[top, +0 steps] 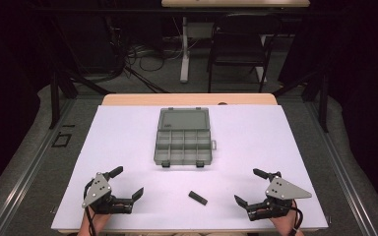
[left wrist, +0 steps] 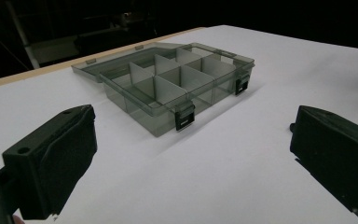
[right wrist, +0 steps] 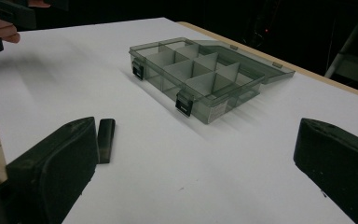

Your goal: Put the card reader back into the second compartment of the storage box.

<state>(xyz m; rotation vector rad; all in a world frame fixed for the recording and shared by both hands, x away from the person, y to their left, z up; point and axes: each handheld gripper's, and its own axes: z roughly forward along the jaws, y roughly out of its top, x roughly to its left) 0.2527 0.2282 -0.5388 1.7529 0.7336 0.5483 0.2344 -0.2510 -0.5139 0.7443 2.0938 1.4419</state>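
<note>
1. Block (top: 198,197), small and black, lies flat near the table's (top: 128,128) front edge, between both grippers, apart from each.
2. Compartment box (top: 183,142) sits open behind it, mid-table.
3. Left gripper (top: 126,183) and right gripper (top: 250,186): jaws spread wide, holding nothing, bare table around them.

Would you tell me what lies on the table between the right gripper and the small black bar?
Nothing: in the high view, bare white table separates the right gripper from the small black bar.
</note>
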